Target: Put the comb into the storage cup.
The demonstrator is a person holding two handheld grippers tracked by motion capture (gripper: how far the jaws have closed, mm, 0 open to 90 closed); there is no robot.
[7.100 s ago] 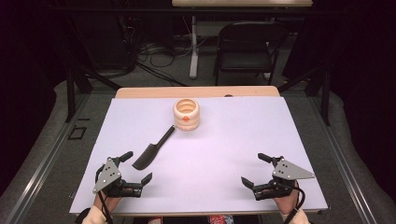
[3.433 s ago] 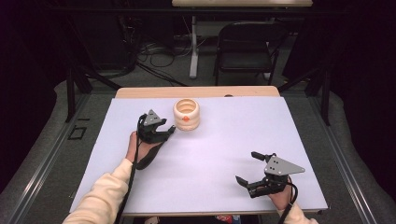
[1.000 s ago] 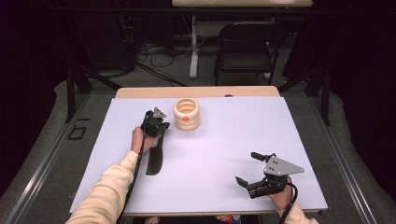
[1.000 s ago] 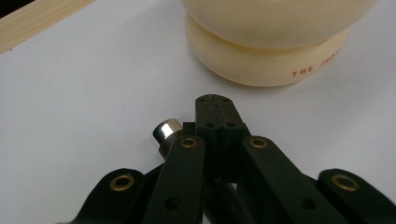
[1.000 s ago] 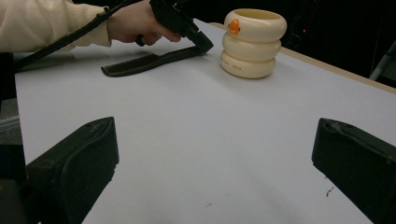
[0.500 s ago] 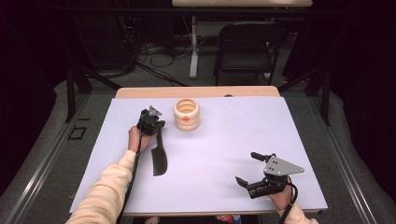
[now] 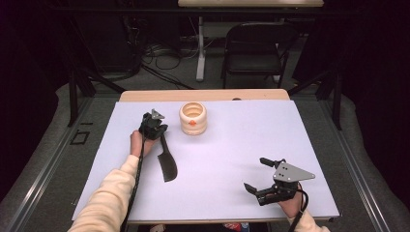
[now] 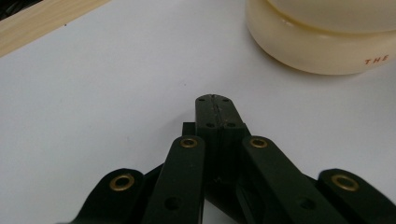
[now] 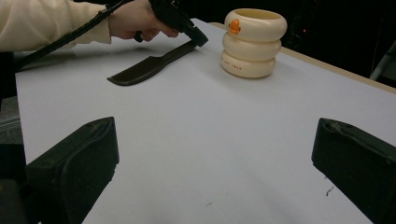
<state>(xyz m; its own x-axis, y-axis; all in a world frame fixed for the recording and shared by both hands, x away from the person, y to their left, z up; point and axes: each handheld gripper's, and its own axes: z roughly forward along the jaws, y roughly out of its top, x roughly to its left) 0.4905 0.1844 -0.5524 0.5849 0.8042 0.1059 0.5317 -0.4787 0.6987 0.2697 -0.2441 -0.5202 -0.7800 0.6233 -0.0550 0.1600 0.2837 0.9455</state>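
A black comb point(image 7: 167, 164) lies on the white sheet point(image 7: 227, 150), wide end toward the person and thin handle toward a cream ringed cup point(image 7: 193, 119). My left gripper point(image 7: 157, 129) is shut, tips down on the comb's handle just left of the cup. In the left gripper view its jaws point(image 8: 215, 100) meet above the sheet, with the cup point(image 8: 327, 42) ahead to the right. My right gripper point(image 7: 255, 173) rests open at the front right, nothing between its jaws. The right gripper view shows the comb point(image 9: 149, 67), the cup point(image 9: 254, 42) and the left gripper point(image 9: 198, 39) at the handle.
A wooden table edge point(image 7: 203, 94) borders the sheet at the back. A black chair point(image 7: 254, 43) and floor cables stand beyond the table. Bare sheet stretches between the cup and the right gripper.
The comb's wide end has swung a little to the right while the left gripper edged slightly left. The right gripper has not moved.
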